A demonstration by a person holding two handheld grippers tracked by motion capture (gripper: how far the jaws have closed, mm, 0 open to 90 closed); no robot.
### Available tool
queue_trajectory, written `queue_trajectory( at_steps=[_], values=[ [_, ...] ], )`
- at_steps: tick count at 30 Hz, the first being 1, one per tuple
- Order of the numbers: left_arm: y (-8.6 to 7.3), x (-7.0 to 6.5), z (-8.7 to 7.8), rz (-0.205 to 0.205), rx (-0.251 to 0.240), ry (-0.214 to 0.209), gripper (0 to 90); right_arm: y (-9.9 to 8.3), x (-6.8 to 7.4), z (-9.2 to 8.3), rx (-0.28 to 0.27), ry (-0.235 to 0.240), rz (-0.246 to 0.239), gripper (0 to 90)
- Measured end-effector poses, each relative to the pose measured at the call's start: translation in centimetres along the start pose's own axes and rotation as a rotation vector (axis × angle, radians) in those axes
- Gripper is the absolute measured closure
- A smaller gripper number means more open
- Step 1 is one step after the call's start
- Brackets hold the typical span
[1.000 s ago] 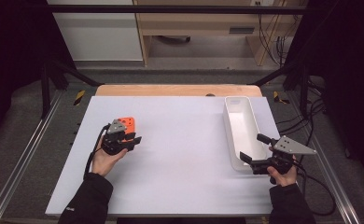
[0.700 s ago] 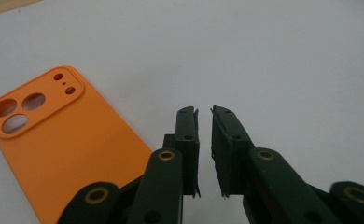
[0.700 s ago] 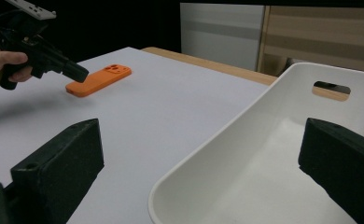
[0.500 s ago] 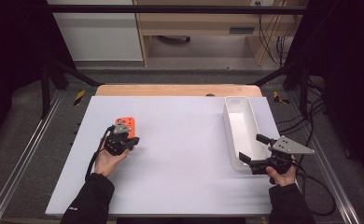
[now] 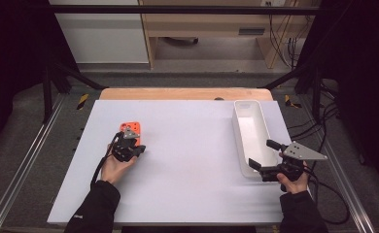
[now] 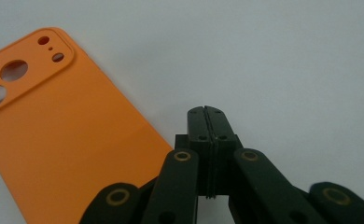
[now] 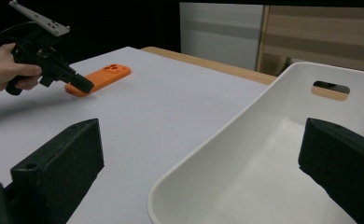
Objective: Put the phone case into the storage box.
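An orange phone case (image 5: 130,129) (image 6: 54,135) (image 7: 101,77) lies flat on the white table (image 5: 187,160), camera cutouts facing up. My left gripper (image 5: 138,148) (image 6: 206,111) (image 7: 83,86) sits low at the case's near end, with the case just to the left of its jaws in the left gripper view. Its jaws are pressed together with nothing between them. My right gripper (image 5: 264,155) (image 7: 196,163) stands open at the near end of the white tray (image 5: 249,105) (image 7: 283,93), one jaw on each side of the tray's near corner.
The long white tray is empty and has a handle slot (image 7: 330,87) at its far end. A wooden strip (image 5: 182,94) borders the table's far edge. Metal rails (image 5: 27,155) run along both sides. Cables (image 5: 333,194) trail off to the right.
The left gripper's jaws have closed together beside the orange case, and the left hand has shifted slightly. The right gripper has kept still.
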State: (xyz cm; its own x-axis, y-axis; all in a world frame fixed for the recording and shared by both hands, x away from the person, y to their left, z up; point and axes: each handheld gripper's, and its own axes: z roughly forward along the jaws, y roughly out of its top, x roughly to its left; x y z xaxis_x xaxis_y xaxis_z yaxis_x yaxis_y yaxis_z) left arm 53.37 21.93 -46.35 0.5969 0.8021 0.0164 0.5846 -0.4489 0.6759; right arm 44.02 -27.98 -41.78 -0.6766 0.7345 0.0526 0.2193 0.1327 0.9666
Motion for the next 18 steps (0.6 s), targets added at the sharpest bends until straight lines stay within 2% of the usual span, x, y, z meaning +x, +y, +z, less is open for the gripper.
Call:
queue_trajectory(
  at_steps=[18],
  values=[
    [-0.10,0.02,0.40,-0.004,0.030,0.022,89.8,0.00,-0.01,-0.02,-0.001,-0.002,-0.001,0.4]
  ],
)
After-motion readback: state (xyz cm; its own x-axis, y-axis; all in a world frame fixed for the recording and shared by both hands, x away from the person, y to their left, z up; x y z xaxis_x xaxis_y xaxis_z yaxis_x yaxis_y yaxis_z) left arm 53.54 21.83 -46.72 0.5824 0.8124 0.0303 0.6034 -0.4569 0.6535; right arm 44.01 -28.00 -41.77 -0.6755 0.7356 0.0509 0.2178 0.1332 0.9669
